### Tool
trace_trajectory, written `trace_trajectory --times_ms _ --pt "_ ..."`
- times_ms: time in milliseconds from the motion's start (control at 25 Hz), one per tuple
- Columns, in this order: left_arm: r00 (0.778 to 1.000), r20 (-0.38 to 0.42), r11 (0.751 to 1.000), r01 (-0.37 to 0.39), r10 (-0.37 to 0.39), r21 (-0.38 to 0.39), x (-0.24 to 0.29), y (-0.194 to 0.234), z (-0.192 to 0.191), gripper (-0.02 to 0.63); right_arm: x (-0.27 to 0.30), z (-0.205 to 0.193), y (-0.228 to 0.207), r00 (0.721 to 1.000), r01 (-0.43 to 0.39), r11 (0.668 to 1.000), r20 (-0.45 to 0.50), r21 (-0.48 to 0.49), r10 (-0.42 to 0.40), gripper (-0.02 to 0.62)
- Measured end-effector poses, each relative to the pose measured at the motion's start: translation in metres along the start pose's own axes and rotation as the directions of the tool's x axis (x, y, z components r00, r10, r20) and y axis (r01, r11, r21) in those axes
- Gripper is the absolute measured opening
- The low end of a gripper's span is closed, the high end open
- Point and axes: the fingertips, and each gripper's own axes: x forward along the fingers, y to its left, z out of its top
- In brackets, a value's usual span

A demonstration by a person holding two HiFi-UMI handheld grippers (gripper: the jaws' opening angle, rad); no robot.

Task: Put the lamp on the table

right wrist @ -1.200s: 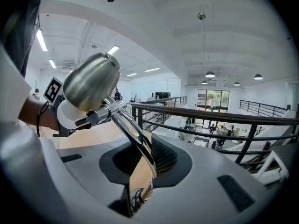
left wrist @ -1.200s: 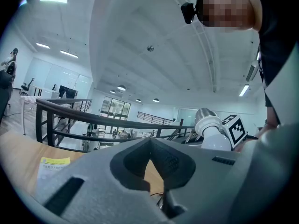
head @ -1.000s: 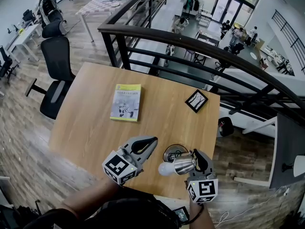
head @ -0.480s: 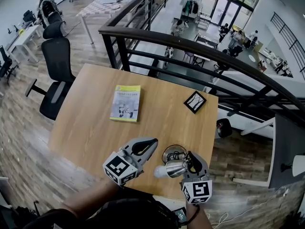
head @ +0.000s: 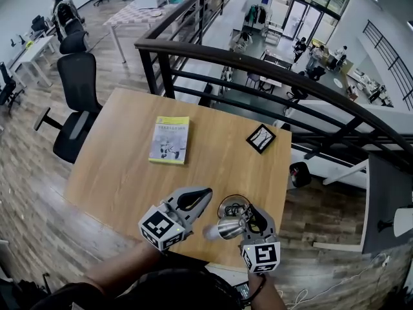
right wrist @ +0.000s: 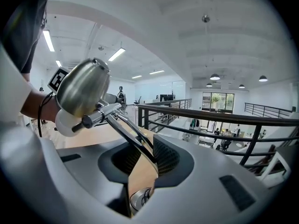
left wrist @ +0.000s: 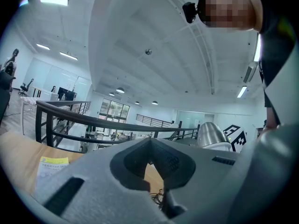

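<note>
1. The lamp (head: 229, 227) is at the near edge of the counter (head: 122, 166), toward me and to the right of the yellow book (head: 171, 139). Its round base looks down on the wood, or very nearly. The shade and bulb lean back over the edge.
2. The right claw (head: 250, 217) is clenched on the lamp's thin metal stem, right over the base.
3. The left claw (head: 199, 196), on the near side of the book, is pinched together with nothing in it.
4. My read is that this is the set-down step. Next I'd settle the base flat, check the lamp doesn't tip toward the edge, then let the right claw go.
5. I'd maybe nudge it toward the book first, since that edge looks sketchy.
</note>
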Motion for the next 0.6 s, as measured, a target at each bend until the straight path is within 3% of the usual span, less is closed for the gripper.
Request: trace_trajectory --times_ms 400,600 --pt "1.0 0.021 1.0 -0.012 0.012 0.01 -0.016 -0.016 0.006 0.008 -0.005 -0.005 0.009 1.0 0.002 1.0 0.016 -0.003 -0.002 0.091" --pt "0.999 0.035 1.0 -0.026 0.026 0.013 -0.024 -0.026 0.008 0.008 -0.007 -0.007 0.009 1.0 0.027 0.998 0.009 -0.056 -0.026 0.091"
